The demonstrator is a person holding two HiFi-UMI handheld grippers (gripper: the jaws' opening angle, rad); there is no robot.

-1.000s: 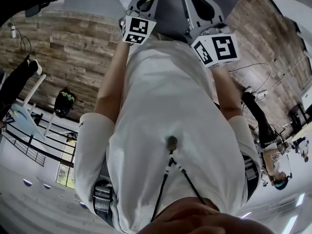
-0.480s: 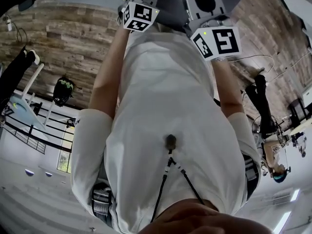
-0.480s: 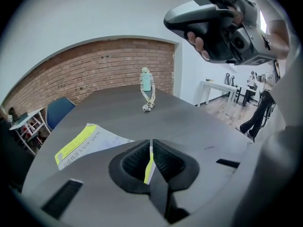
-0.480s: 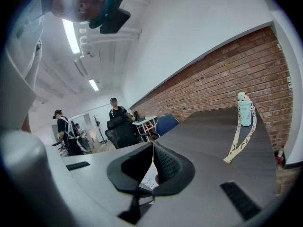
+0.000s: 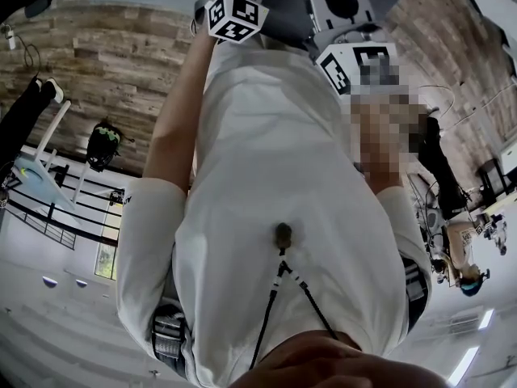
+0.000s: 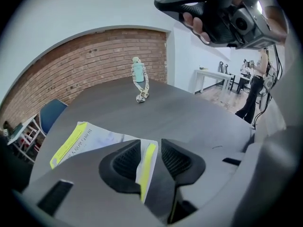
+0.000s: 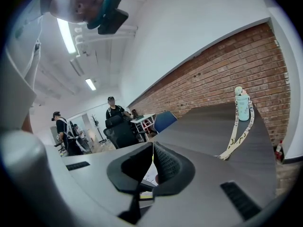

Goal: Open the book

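A white book [image 6: 94,138] with a yellow stripe lies on the dark table [image 6: 189,112]. My left gripper [image 6: 150,143] points down at its near corner. Its jaws have just been opening, and a raised yellow-edged sheet [image 6: 147,167] stands between them, close to the left pad with a gap to the right pad. My right gripper [image 7: 153,148] has its pads together on a thin yellow-edged sheet [image 7: 152,159], and white paper shows below them. In the head view only the marker cubes [image 5: 236,16] show, with the jaws out of frame.
A teal bottle [image 6: 138,74] with a patterned lanyard stands far back on the table, also seen as the bottle [image 7: 242,105] in the right gripper view. A blue chair [image 6: 49,115] and a brick wall lie beyond. Several people [image 7: 113,110] stand by desks.
In the head view both marker cubes have shifted toward the top edge, the left one further and more tilted. The white book seen at the top edge earlier is out of frame.
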